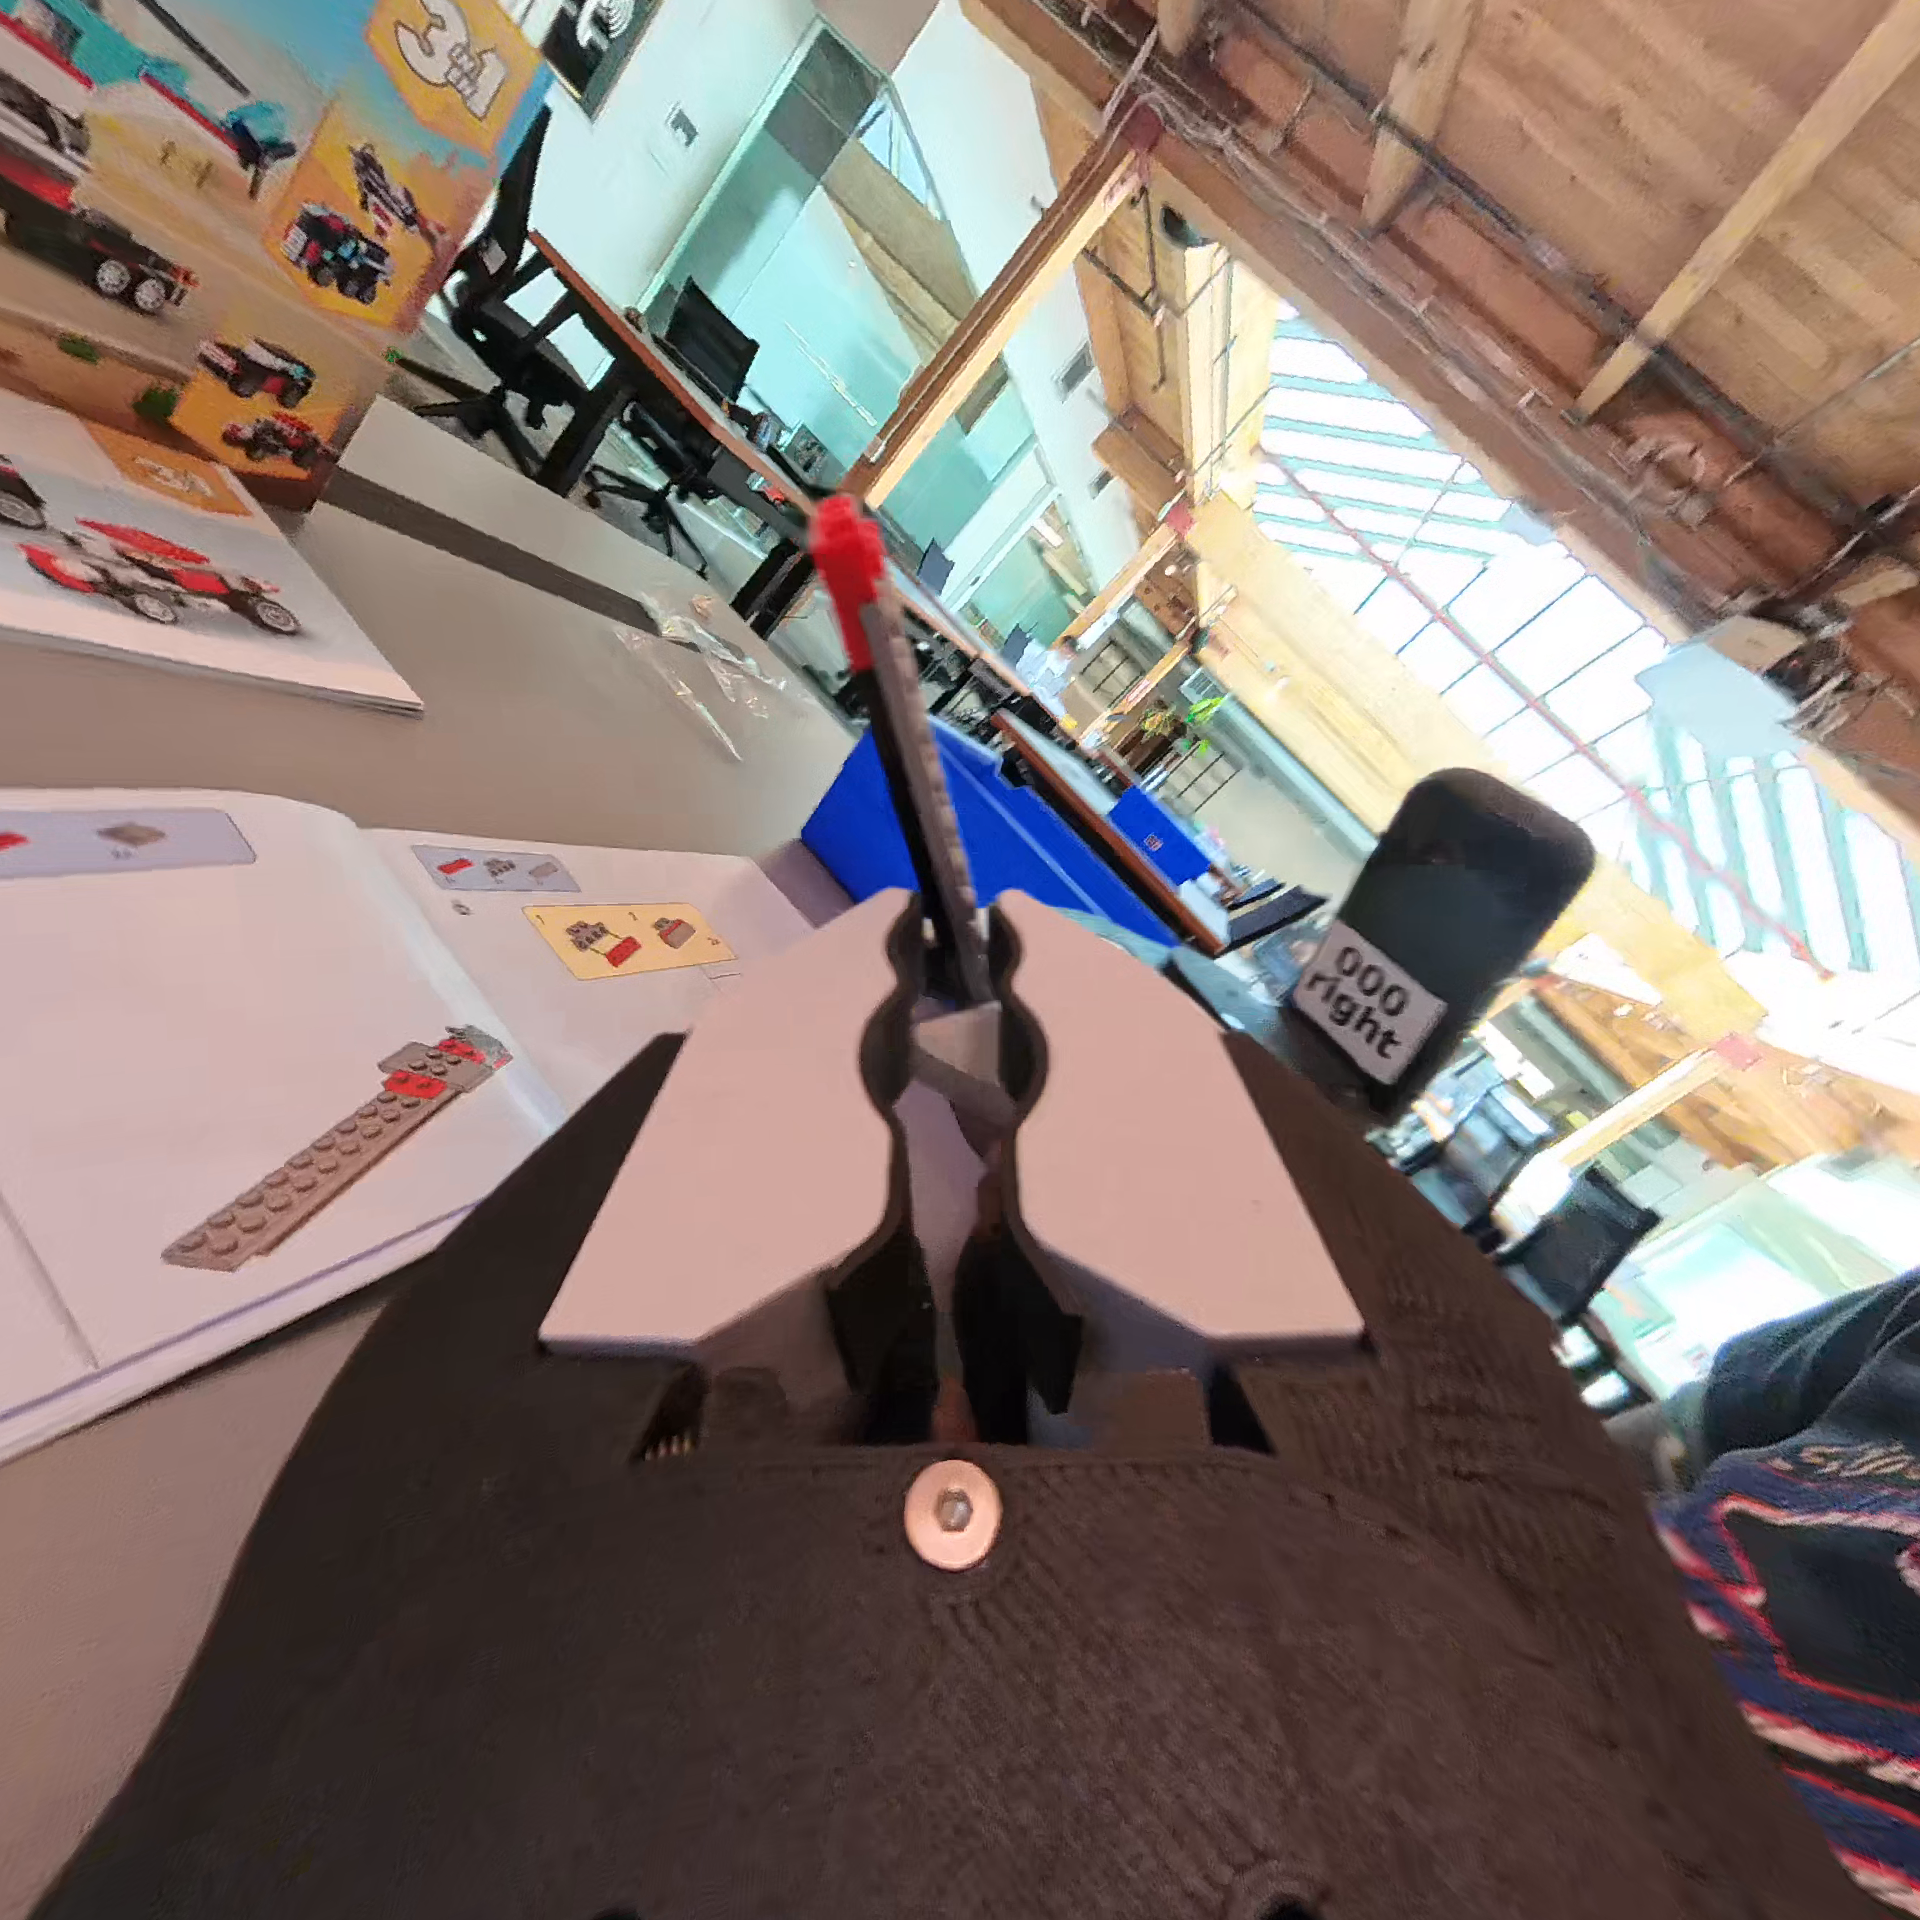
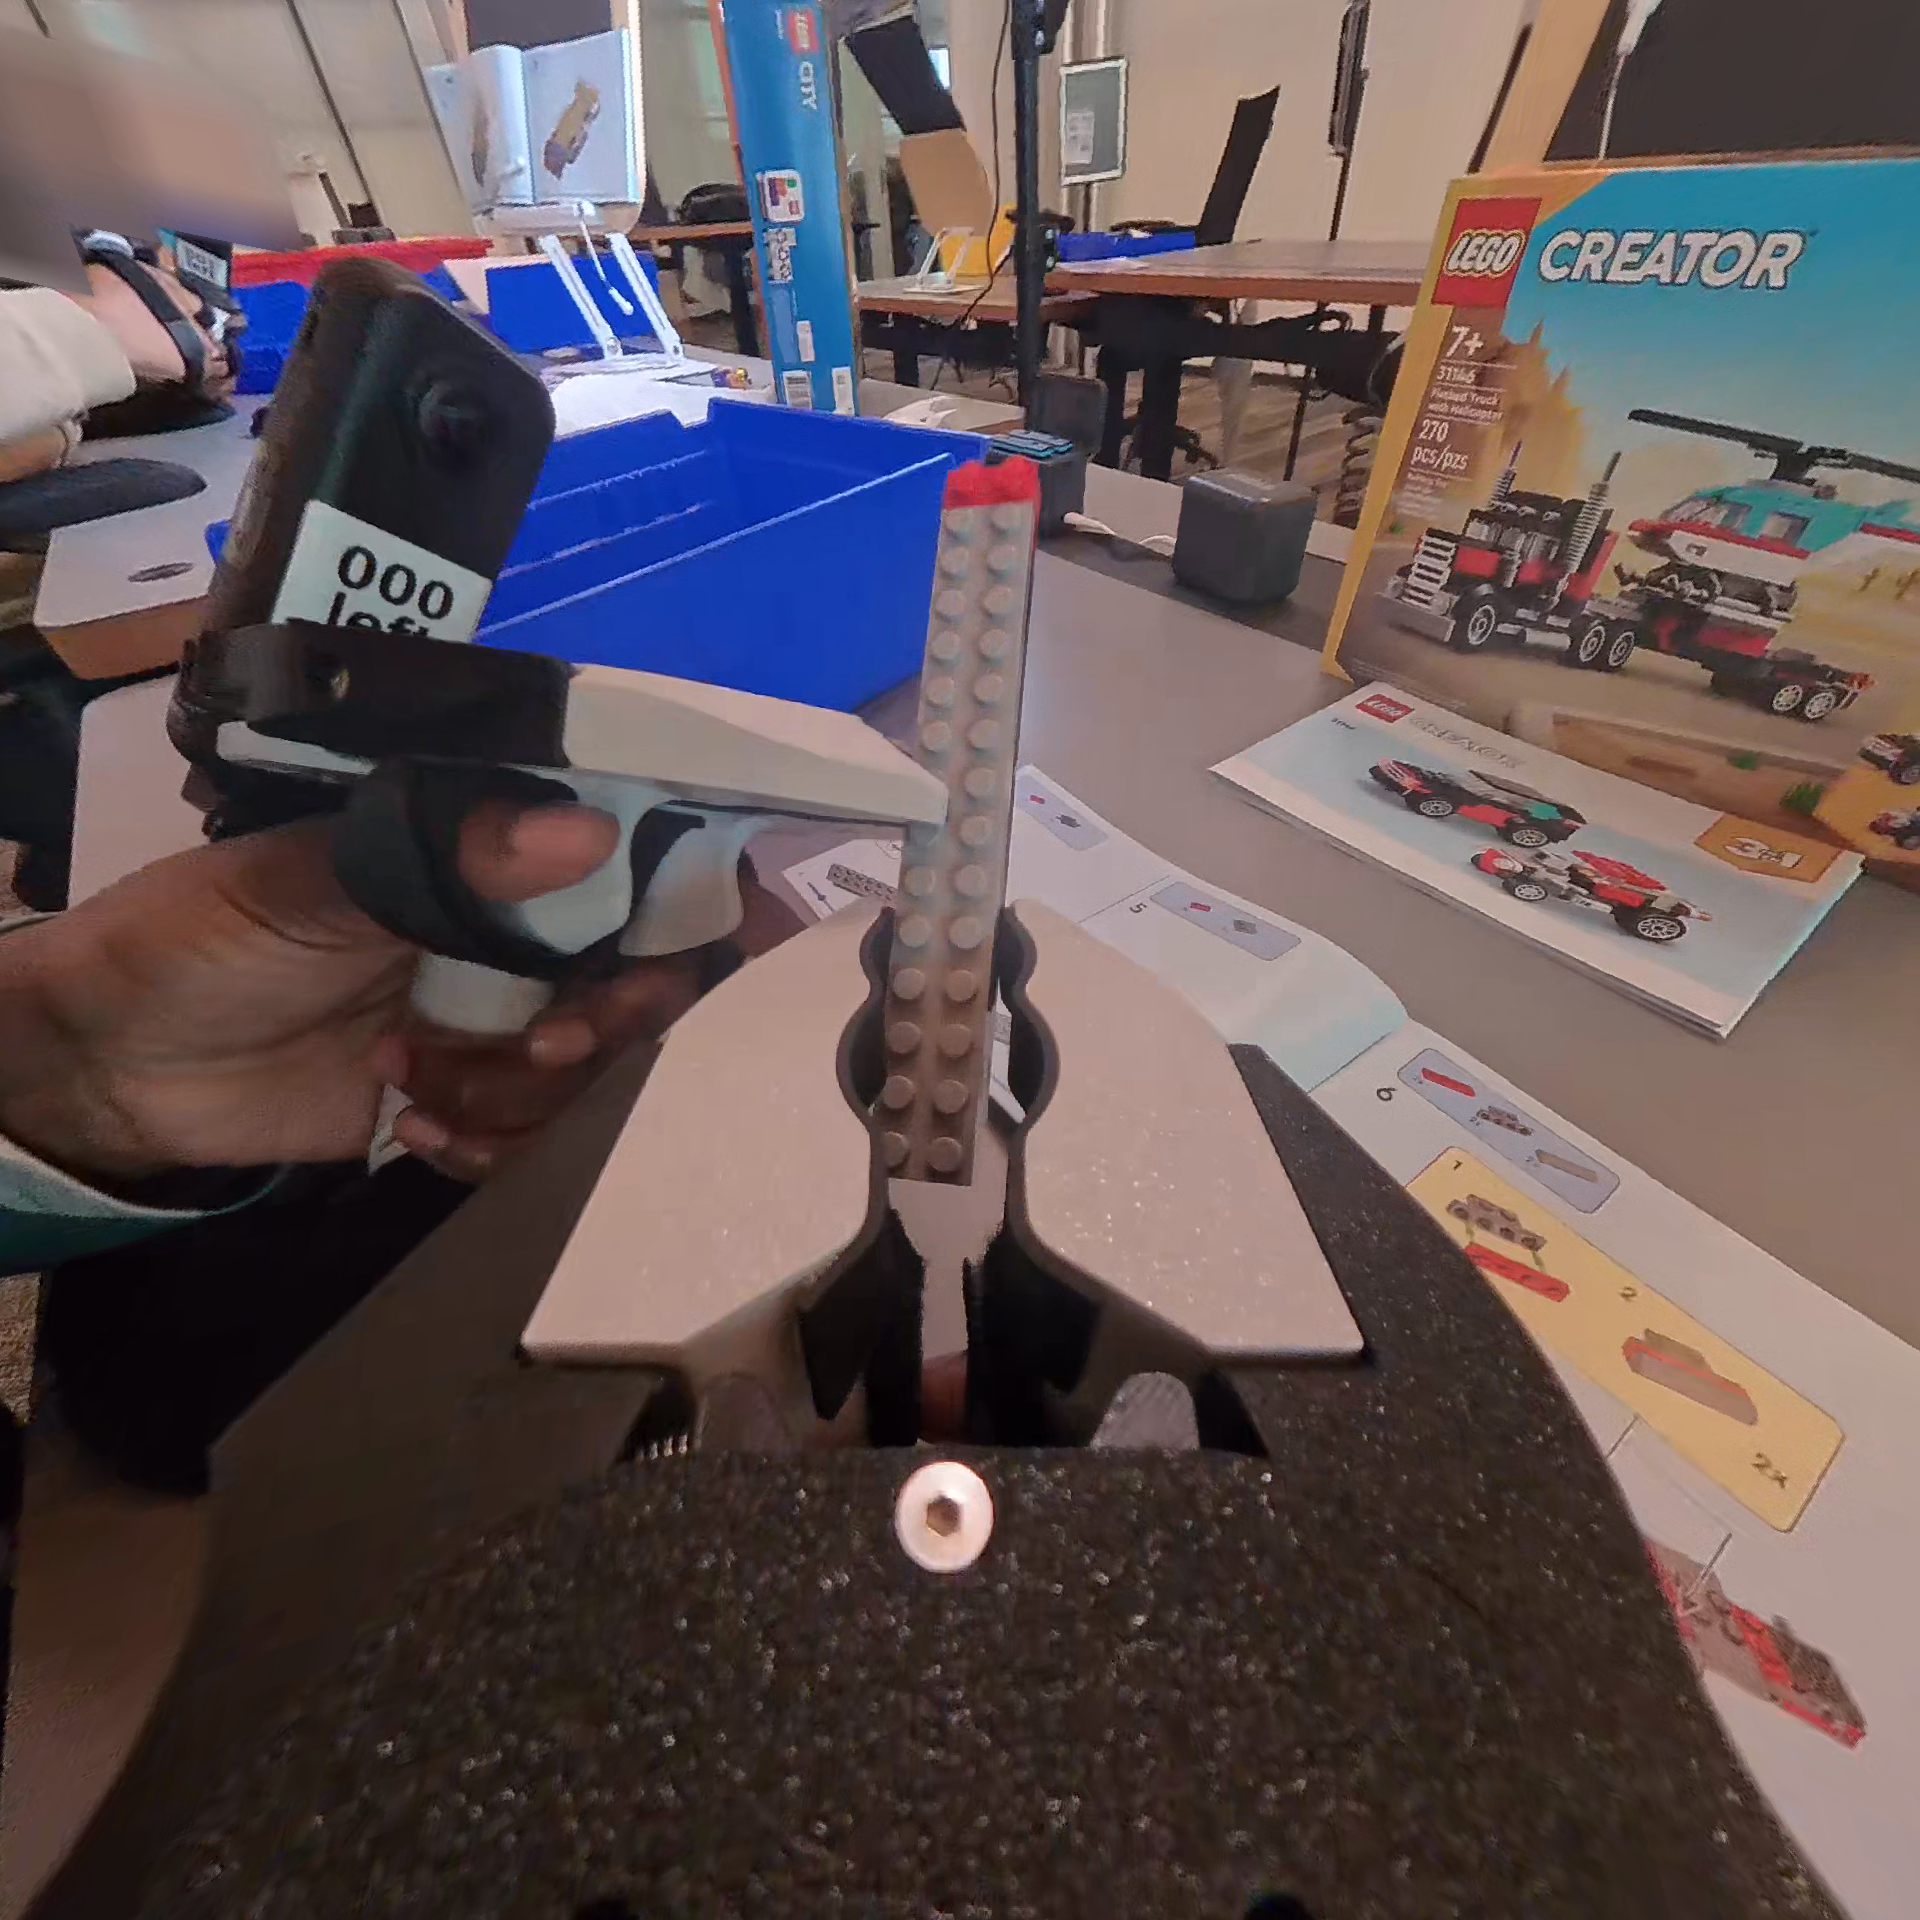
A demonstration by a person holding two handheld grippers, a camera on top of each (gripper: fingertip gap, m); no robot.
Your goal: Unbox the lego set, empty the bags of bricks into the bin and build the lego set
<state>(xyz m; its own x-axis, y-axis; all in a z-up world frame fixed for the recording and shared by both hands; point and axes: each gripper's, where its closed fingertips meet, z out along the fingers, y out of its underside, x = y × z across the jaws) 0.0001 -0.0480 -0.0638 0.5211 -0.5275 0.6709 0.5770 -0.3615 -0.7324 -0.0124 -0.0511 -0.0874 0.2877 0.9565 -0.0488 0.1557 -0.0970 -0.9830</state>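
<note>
Grey tabletop (image 2: 1195,665) in an open office carries the build: a blue bin (image 2: 727,582) behind, the lego set box (image 2: 1662,436) standing at the far right, a closed booklet (image 2: 1538,852) lying before it, and the open instruction booklet (image 2: 1621,1299) spread beneath the grippers. The right gripper (image 2: 940,1049) is pinched on the lower end of a long grey plate (image 2: 966,790), which stands upright from its jaws and carries red bricks (image 2: 992,483) at the top. The left gripper (image 2: 925,821) comes in from the side, and its fingertips seem to touch the plate's edge about midway; in its own view its jaws look narrowly closed around the thin edge of that same plate (image 1: 920,790), though how firmly it holds I cannot tell. Judging from this, the chief risk is leverage: the plate is long and held only at one end, so a sideways push from the left gripper could twist it in the right jaws, bend it, or pop the red bricks (image 1: 847,540) off the tip. If it slips, it would likely fall on the booklet rather than in the bin. Printed branding and numbers show on the box and booklets, and each gripper bears a small white label; I leave the wording aside.
</note>
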